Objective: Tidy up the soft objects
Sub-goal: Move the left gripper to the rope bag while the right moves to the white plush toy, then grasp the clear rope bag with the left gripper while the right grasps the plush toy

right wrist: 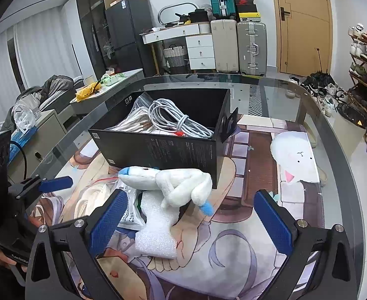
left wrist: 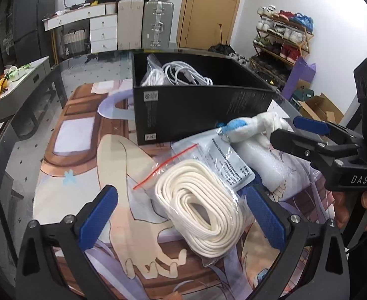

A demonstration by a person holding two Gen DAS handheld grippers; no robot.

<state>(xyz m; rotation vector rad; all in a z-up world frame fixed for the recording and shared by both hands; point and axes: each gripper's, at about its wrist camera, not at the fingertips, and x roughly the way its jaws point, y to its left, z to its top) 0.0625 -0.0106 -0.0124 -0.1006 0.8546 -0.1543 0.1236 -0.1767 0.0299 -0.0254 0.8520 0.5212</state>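
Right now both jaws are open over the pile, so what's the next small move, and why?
Probably ease the left gripper forward and close on the bagged white rope coil. It already lies between the open jaws, on top of the pile, while the black box behind has room beside its cables. The right gripper faces the plush toy.

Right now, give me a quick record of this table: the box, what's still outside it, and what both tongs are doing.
box: black box, open top, on the printed mat
in box: white cables, some bagged
outside box: plush toy on a foam piece; bagged cord coil; printed pouch
left tongs: open, around the cord coil
right tongs: open, plush toy between the fingers, not gripped
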